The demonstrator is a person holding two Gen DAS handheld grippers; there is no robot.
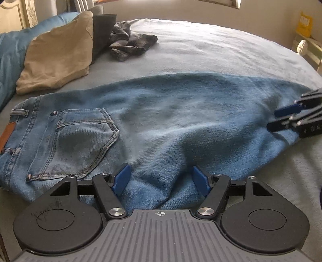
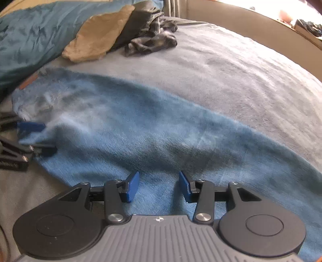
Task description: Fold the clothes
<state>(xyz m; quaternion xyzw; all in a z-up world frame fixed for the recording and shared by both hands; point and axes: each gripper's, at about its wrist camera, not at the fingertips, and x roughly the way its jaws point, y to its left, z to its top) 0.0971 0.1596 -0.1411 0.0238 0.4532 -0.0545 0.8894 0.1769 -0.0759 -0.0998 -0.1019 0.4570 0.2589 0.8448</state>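
Light-blue jeans lie flat across the grey bed cover, waistband to the left, with a back pocket and a brown leather patch facing up. My left gripper stands open over the near edge by the seat, denim lying loose between its blue fingers. My right gripper is open over the leg of the jeans, its pads apart from the cloth. Each gripper shows in the other's view: the right gripper at the far right, the left gripper at the left, blurred.
A folded tan garment leans at the back left, with dark clothes and a crumpled plaid garment beside it. A teal blanket is heaped along the left. A beige bed frame bounds the far side of the grey cover.
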